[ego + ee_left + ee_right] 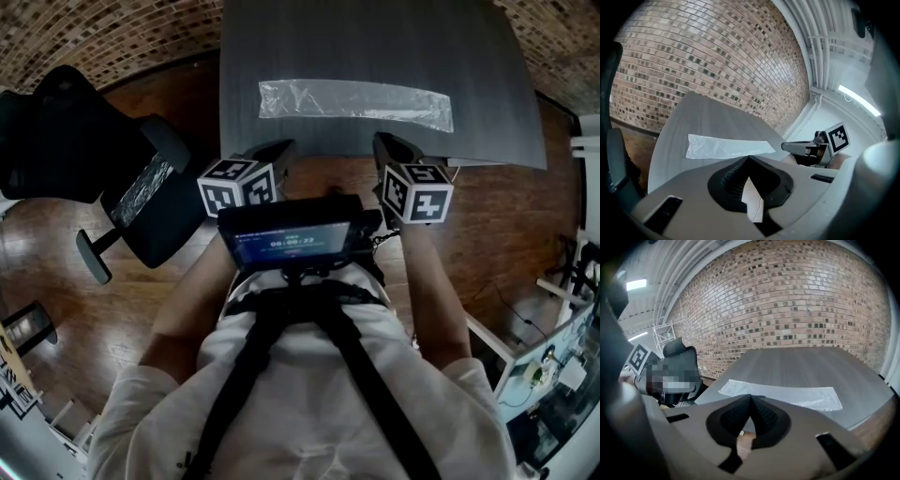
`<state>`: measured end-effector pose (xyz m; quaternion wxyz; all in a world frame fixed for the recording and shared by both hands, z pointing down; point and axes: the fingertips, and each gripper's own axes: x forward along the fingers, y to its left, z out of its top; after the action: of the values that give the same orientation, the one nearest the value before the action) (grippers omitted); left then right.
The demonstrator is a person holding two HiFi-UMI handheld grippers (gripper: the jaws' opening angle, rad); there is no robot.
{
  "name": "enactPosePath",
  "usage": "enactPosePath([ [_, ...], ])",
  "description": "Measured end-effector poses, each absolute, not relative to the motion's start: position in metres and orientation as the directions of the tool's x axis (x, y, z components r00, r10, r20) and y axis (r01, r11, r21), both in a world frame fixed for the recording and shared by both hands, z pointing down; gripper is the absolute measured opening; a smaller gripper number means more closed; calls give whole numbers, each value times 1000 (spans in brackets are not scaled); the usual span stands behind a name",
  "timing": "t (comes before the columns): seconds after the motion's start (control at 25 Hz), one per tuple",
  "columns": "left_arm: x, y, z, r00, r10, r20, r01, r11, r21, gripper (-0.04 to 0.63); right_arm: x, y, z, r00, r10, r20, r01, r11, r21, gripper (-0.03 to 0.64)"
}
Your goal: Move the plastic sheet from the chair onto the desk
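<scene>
both jaws pressed together, empty. the plastic sheet [141, 190] lies slantwise on the chair [173, 223] off to my left, nearer my left gripper [278, 149] than the right gripper [386, 143]; another sheet [354, 100] rests on the tabletop [375, 42].

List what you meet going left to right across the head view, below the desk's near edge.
Chair backrest → plastic sheet on the chair seat → left tool → right tool. The sheet on the desk spans both tools, so it is left out.
</scene>
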<state>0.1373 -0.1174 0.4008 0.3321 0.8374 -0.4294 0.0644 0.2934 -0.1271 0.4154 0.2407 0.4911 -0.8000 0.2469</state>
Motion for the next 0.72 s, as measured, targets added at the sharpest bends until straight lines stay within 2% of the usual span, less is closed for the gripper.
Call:
enactPosePath([
  [0.72,155,-130,394,653,-658,376,-740,-448,502,2,291,-142,410,-392,-670,631,-908,394,-146,0],
])
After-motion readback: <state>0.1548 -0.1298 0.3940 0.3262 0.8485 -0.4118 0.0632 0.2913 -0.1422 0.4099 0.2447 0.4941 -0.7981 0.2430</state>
